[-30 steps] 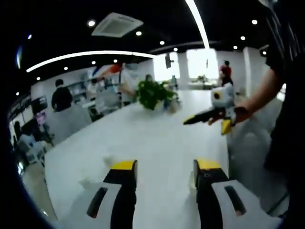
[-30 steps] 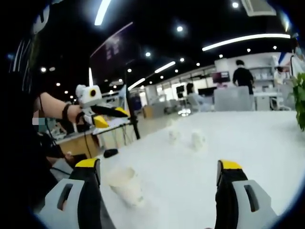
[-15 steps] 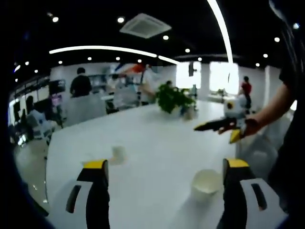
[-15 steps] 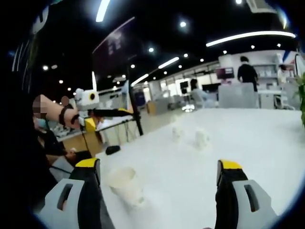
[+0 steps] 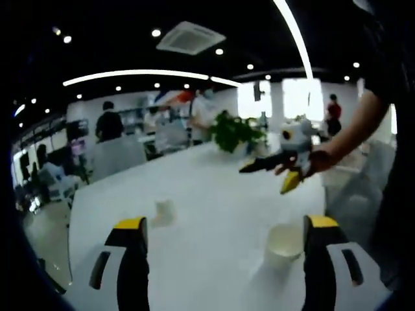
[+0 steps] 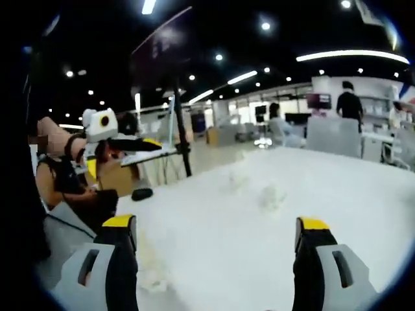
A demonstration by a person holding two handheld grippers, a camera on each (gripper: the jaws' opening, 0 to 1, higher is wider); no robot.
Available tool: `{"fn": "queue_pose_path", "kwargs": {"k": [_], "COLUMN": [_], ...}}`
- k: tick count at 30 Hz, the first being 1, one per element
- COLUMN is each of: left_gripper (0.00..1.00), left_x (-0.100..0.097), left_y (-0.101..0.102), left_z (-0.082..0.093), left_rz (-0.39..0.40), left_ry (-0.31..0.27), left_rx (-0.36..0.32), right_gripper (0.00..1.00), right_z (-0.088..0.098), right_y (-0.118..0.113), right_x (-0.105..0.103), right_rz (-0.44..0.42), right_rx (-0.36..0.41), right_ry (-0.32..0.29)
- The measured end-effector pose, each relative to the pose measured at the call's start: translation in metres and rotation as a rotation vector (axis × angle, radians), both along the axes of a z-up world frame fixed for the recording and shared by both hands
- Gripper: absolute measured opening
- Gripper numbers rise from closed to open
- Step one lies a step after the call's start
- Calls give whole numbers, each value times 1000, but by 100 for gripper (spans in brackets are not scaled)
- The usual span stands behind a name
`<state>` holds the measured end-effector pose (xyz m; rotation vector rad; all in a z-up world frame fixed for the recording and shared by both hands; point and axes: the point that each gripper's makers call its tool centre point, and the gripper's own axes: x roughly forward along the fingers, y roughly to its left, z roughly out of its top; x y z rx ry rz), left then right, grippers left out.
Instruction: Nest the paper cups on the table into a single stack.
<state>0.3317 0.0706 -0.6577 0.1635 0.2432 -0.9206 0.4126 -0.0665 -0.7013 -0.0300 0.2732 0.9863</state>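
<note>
**Both tools open and empty above the white surface; cups apart, unstacked**

Surface [image 5: 214, 194]: large, white, takes the lower half of both views. In the left gripper view it runs from lower centre up to the middle of the frame, where a green plant [image 5: 232, 131] stands at its far end. People stand or sit among office desks in the background, upper left of that view and upper right of the right gripper view.

Left tool [image 5: 227, 223]: jaws rise from the bottom edge, set wide apart, nothing between them. The same tool appears at centre left of the right gripper view [image 6: 146, 144], held in a hand, off the surface.

Right tool [image 6: 217, 223]: jaws also spread wide at the bottom edge, nothing gripped. In the left gripper view it hangs at centre right [image 5: 269, 172], held in a hand [image 5: 310, 162], above the surface; its jaws are parted there too.

Cups, left gripper view: one paper cup [image 5: 284, 243] stands mouth up at lower right, just inside the right-hand jaw. A second, smaller-looking cup [image 5: 164, 210] sits left of centre, well apart from the first.

Cups, right gripper view: blurred. A pale cup shape [image 6: 271, 196] sits near frame centre; orientation cannot be told.
</note>
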Motion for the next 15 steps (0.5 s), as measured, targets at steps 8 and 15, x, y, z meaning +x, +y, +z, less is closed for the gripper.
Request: {"fn": "queue_pose_path", "kwargs": {"k": [8, 15], "left_gripper": [98, 98], "left_x": [-2, -5], "left_y": [4, 9], "left_z": [-14, -19], "left_rz": [46, 81], "left_ry": [37, 31], "left_rx": [-15, -6], "right_gripper": [98, 93], "right_z": [-21, -37], "right_y": [12, 24], "right_x": [77, 127], "right_rz": [-51, -82], "right_rx": [-81, -103], "right_ry": [0, 5]}}
